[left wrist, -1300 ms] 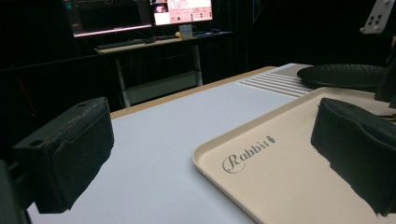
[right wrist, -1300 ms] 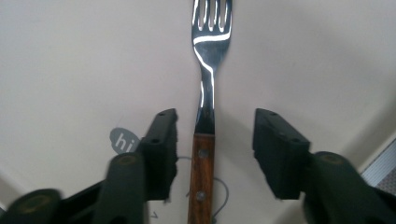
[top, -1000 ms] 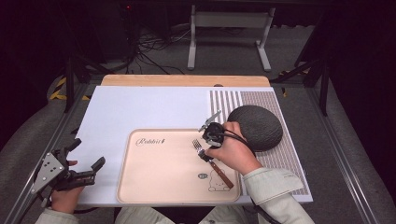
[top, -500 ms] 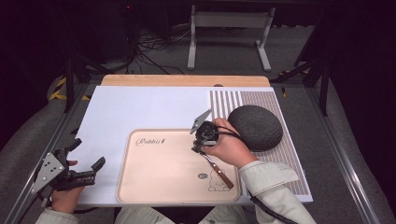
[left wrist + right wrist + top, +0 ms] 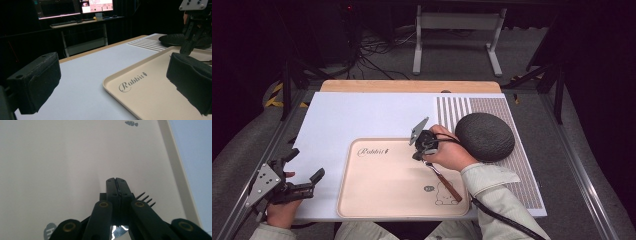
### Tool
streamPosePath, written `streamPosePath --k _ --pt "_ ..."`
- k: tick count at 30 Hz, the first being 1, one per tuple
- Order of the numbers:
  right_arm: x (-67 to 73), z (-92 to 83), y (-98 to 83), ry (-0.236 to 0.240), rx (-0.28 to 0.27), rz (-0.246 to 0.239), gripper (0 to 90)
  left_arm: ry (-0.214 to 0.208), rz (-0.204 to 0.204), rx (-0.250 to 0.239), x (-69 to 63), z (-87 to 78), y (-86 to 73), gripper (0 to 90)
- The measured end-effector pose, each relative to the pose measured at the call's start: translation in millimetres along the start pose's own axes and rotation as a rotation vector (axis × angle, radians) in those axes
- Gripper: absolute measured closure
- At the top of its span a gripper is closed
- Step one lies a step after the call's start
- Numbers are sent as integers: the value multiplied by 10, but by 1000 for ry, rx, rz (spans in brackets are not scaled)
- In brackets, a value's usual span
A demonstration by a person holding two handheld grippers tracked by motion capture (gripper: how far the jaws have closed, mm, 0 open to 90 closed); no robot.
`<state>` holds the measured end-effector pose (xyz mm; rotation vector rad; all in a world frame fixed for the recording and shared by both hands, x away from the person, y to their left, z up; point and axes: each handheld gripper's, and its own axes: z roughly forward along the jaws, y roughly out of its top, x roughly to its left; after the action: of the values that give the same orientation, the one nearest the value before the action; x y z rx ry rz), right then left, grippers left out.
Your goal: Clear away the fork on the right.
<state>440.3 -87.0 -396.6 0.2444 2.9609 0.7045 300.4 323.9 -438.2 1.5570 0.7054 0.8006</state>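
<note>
In the right gripper view, the silver metal fork with a brown handle [image 5: 146, 199] is mostly hidden behind the closed black right gripper [image 5: 116, 185]. Just four tine tips peek out at 3 o'clock of it. A grey printed mark [image 5: 49, 231] at 7 o'clock is partly covered and cut off. In the left gripper view, the black left gripper [image 5: 117, 82] has both pads cut by the edges. The cursive word [image 5: 132, 80] on the flat beige plastic tray [image 5: 155, 100] is blurry. From high up, the small rabbit drawing [image 5: 443, 192] is too tiny to make out.
</note>
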Motion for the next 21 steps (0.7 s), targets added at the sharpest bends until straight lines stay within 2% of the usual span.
streamPosePath --k 8,21 --pt "-119 116 -13 -12 9 23 900 -2 3 -3 6 0 0 0" --pt "-158 234 -40 -8 21 32 900 -3 3 -4 3 1 3 1"
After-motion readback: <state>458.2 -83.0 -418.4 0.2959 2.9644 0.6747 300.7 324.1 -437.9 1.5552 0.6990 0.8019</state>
